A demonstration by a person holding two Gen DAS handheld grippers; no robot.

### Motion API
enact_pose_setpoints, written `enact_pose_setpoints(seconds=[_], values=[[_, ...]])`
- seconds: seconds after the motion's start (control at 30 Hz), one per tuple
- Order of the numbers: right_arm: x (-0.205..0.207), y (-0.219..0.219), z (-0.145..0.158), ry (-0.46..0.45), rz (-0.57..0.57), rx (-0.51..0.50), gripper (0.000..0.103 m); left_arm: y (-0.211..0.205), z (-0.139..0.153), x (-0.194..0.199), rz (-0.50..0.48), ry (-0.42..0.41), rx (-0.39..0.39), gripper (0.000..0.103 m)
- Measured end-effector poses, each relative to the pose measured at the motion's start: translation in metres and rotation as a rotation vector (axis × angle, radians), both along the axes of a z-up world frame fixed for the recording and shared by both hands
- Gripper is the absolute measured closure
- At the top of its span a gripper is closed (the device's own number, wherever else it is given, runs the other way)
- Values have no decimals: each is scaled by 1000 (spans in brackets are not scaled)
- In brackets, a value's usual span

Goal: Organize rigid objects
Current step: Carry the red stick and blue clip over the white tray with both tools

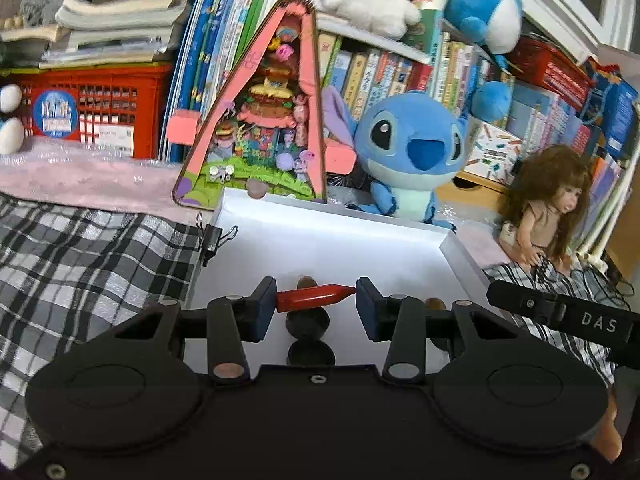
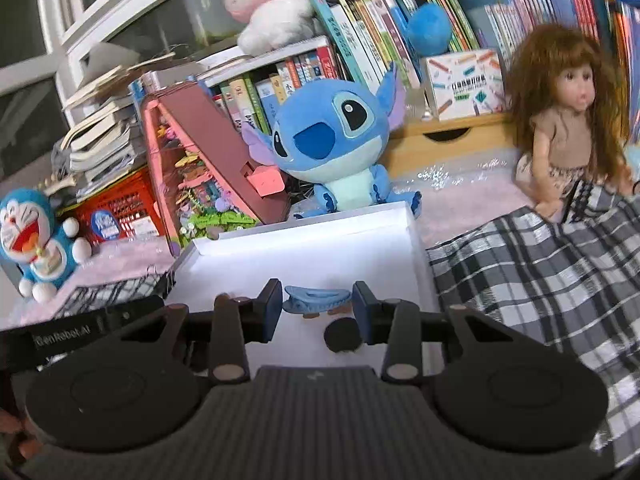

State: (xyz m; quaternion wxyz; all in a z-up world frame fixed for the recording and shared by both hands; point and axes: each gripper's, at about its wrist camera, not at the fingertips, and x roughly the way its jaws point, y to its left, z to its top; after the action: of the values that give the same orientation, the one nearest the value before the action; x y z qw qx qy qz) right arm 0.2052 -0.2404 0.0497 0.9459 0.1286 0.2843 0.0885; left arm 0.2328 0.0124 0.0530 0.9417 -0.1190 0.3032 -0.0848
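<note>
Both views ride on the hand-held grippers and look forward and downward along their fingers, close above a shallow white cardboard tray point(image 1: 460, 252). The left wrist camera faces it from the left, the right wrist camera from the right, angled toward each other. Both share the tray point(image 2: 414, 236), the blue plush alien toy point(image 1: 408, 152) point(image 2: 332, 144) and the long-haired brown doll point(image 1: 548, 204) point(image 2: 568, 116) behind it.

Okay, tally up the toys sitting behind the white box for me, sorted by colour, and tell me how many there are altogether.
Blue plush: 3 (Stitch plush, robot-cat plush, blue plush on the books)
Pink and white plush: 1 (bunny plush)
Brown-haired doll: 1 (doll)
Total: 5
</note>
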Motion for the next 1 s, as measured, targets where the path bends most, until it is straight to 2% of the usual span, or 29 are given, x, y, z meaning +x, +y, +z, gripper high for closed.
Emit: enact_pose_setpoints(seconds=[0.3, 0.83, 1.0], values=[[25, 5, -7, 33, 17, 15, 60, -13, -23, 29, 30, 47, 43, 62], [67, 6, -15, 114, -10, 34, 59, -3, -21, 69, 54, 83, 39, 62], [79, 12, -21, 140, -11, 10, 59, -9, -24, 77, 40, 97, 48, 62]])
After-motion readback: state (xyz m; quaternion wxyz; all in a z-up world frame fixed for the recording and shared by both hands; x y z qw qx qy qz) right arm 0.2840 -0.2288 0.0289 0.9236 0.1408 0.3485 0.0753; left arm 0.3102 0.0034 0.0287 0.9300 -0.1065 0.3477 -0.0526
